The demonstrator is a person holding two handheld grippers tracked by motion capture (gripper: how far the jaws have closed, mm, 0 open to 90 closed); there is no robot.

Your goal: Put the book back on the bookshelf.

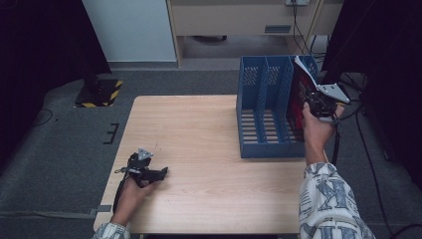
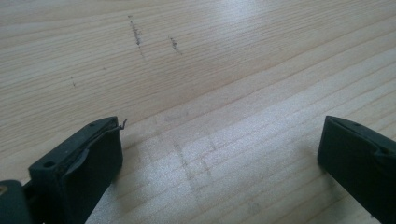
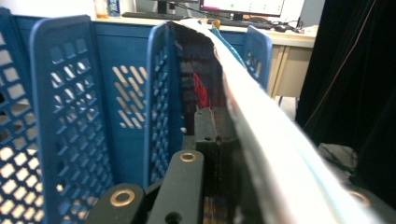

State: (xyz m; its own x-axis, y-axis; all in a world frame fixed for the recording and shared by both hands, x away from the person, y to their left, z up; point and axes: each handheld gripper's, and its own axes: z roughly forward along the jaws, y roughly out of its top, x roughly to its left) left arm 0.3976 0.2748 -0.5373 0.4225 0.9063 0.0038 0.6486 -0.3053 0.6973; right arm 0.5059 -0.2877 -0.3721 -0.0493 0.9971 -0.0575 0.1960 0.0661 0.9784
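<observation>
Up close, right gripper (image 3: 219, 140) clamps the book (image 3: 261, 121) — left gripper (image 2: 219, 154) gapes.

A light wooden table (image 1: 199, 149) with a pale, fine grain carries everything here. It stands on a grey carpeted floor (image 1: 64, 149). On the far right part of the tabletop sits a blue plastic file rack (image 1: 259, 99), with perforated dividers splitting it into upright compartments and a slatted bottom. Its base rests flat on the wood, reaching close to the right edge of the table. A dark magazine (image 1: 298, 92) with white page edges stands tilted in the rightmost compartment. The wood shows a few faint dark scuff marks (image 2: 136, 33) and some dull smudges near the left front part.
</observation>
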